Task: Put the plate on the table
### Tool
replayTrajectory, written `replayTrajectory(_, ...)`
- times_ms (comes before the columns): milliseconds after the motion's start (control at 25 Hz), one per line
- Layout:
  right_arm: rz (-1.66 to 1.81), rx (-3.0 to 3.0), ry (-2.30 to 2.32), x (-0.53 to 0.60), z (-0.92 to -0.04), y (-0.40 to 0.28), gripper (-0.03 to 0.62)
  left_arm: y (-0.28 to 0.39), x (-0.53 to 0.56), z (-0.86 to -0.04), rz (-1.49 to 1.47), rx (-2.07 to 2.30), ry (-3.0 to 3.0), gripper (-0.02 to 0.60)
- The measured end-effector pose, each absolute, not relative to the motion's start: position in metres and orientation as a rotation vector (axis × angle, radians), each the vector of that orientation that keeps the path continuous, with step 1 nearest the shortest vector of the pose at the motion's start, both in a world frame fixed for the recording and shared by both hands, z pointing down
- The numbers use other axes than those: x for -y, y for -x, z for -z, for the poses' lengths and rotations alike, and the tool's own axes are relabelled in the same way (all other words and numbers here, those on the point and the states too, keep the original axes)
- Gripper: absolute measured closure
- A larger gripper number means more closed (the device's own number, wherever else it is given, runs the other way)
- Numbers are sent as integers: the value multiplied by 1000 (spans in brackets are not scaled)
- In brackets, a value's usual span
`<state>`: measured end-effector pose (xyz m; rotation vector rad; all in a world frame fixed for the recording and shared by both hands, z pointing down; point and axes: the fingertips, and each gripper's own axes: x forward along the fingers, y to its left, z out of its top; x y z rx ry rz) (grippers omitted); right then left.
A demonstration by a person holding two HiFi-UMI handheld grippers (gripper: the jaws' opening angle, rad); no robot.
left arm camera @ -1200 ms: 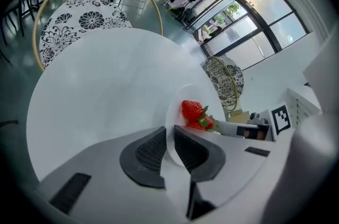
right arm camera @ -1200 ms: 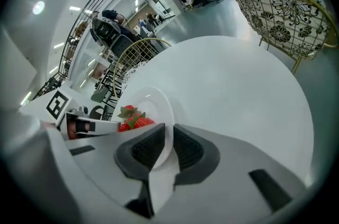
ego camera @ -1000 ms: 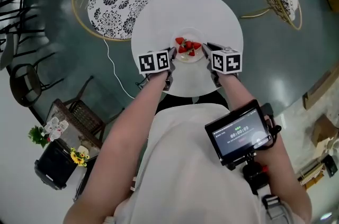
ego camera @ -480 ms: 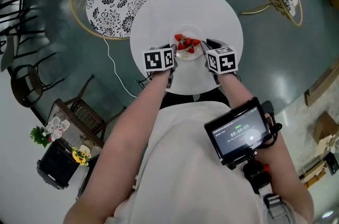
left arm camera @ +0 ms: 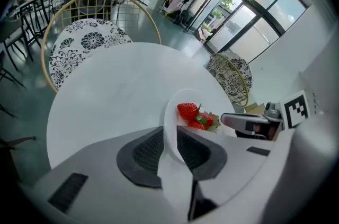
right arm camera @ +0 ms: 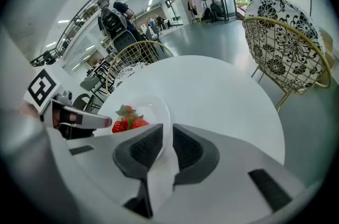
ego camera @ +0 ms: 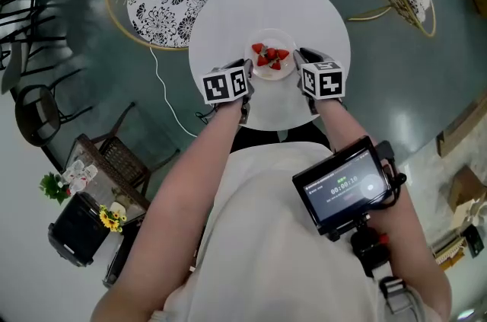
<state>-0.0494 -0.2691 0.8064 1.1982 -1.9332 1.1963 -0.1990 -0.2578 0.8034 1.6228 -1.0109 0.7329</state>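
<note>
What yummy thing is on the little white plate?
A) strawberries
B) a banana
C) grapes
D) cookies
A: red strawberries with green tops sit on the plate, which the left gripper and right gripper each pinch by its rim.
</note>
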Motion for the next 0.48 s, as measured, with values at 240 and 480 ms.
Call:
replayTrajectory(240, -1193, 1975, -1209, 258, -786, 33, 542, 207, 249, -772, -627, 1113, -1661, 525)
replayTrajectory(480, -1219, 2088, -1156, 233, -756, 22, 543, 201, 210, -739, -525, 1176, -1691, 526)
